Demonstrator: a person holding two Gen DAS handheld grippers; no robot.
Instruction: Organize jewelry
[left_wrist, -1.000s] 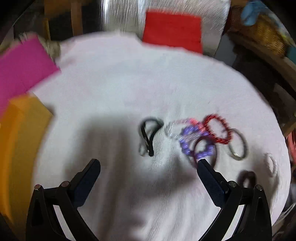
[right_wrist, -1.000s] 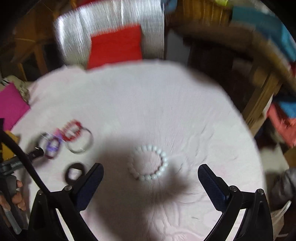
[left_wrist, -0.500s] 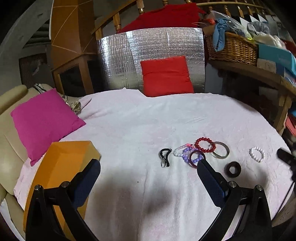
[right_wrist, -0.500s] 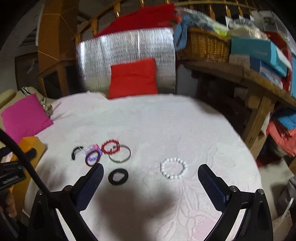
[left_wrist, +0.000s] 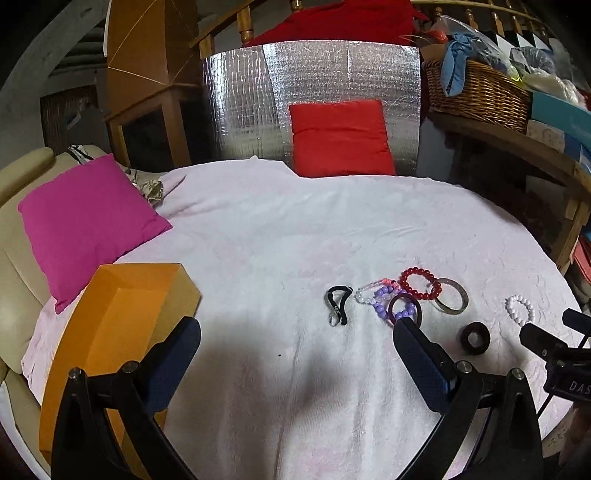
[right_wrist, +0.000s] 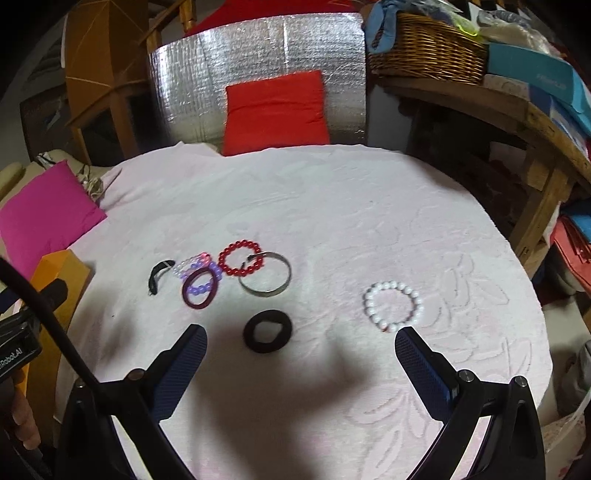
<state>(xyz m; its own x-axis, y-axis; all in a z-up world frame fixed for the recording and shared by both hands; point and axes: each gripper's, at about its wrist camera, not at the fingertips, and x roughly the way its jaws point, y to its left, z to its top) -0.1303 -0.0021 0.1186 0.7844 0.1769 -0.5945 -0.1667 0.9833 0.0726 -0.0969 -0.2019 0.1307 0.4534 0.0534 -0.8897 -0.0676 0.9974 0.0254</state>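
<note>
Sorting has not begun: I hold both my left gripper (left_wrist: 295, 354) and right gripper (right_wrist: 301, 354) spread wide and empty, so next I must drop onto the white bead bracelet (right_wrist: 392, 305).

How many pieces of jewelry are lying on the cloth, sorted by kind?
Beaded bracelets: 4, red, purple, clear-pink, white
Plain bangles: 2, metal, maroon
Black ring: 1
Black strap: 1
Total: 8

matt textured cloth (right_wrist: 332, 206); shiny metal bangle (right_wrist: 265, 277) (smooth) — glossy red beads (right_wrist: 240, 258), crinkled foil panel (right_wrist: 258, 55).
</note>
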